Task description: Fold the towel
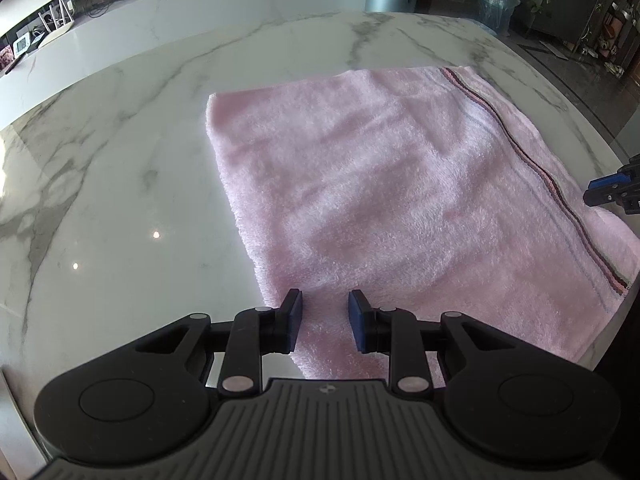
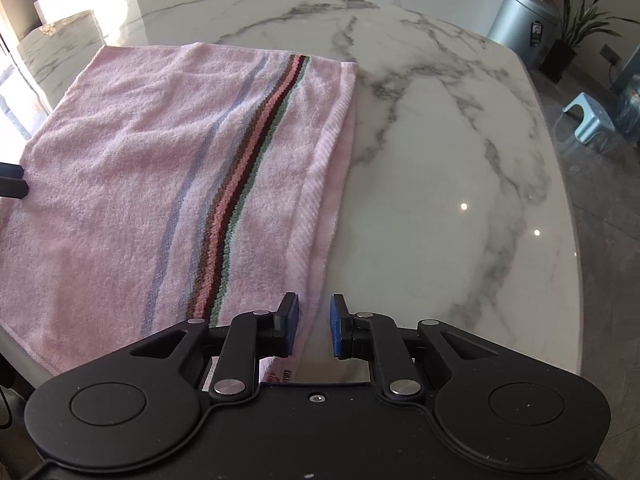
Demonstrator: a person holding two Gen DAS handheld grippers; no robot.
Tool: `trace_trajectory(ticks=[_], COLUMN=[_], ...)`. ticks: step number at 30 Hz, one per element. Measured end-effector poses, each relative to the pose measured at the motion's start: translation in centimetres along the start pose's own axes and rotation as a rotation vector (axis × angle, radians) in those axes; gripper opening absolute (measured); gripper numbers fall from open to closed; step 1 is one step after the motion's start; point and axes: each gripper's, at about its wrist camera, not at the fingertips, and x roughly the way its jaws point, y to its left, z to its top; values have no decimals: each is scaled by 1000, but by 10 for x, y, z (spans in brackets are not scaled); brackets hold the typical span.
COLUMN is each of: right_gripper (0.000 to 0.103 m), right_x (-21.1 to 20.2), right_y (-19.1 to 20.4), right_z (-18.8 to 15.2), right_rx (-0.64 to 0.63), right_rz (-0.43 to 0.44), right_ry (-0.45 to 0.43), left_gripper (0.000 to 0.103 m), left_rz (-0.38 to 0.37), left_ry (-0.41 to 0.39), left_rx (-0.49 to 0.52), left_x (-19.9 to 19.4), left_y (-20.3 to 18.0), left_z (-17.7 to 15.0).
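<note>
Pink striped towel (image 2: 160, 168) — lay flat on marble table (image 2: 440, 160), seemingly folded once; further folds remained. My left gripper (image 1: 325, 320) and right gripper (image 2: 314, 326) — both agape, empty, at its near edge.

Lighting: bright daylight, apparently entering from the left in both views. Glare: small specular dots on the polished surface (image 1: 120, 184); washed-out patch at the far-left edge in the right wrist view. Shadows: soft, faint, beneath the towel (image 2: 160, 168) edge. Distortion: strong fisheye bowing; surface rim curves, corners darken. Focus: centre sharp, towel pile legible; background room soft. Tongs bodies dark, underexposed, little detail.
</note>
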Motion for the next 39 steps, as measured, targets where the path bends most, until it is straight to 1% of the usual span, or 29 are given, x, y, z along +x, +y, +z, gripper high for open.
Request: trace_trajectory(ticks=[3, 6, 8, 11, 12, 14, 15, 16, 18, 21, 27, 31, 39], right_gripper=[15, 15, 19, 21, 23, 29, 35, 39, 41, 42, 42, 41, 41], right_x=[-6, -18, -26, -36, -39, -44, -47, -49, -50, -47, -41, -34, -27], right_y=[-10, -19, -20, -20, -21, -21, -21, -20, -17, -11, -10, -9, -8], right_z=[-8, -17, -21, -27, -29, -32, -36, -39, -42, -49, -60, -63, -64], right_rx=[10, 36, 43, 101, 120, 151, 176, 189, 192, 192, 255, 282, 306], right_rz=[-42, -15, -5, 78, 107, 151, 190, 211, 224, 214, 266, 280, 266], right_ry=[8, -5, -14, -33, -39, -48, -57, -61, -58, -35, -4, 18, 36], left_gripper=[25, 25, 25, 25, 29, 37, 38, 38, 38, 38, 38, 38, 38], left_rz=[27, 36, 33, 11, 1, -23, -33, -40, -49, -61, -123, -117, -142], left_ry=[-4, -13, -14, -15, -16, -21, -24, -23, -22, -8, 3, 18, 37], left_rx=[-3, -16, -32, -66, -79, -107, -117, -123, -130, -139, -195, -209, -266], left_x=[-7, -17, -24, -36, -40, -49, -53, -55, -59, -60, -59, -57, -48], left_y=[3, 6, 7, 8, 8, 8, 8, 7, 5, 1, -2, -3, -1], left_z=[-2, -7, -11, -19, -22, -29, -33, -36, -43, -51, -67, -73, -81])
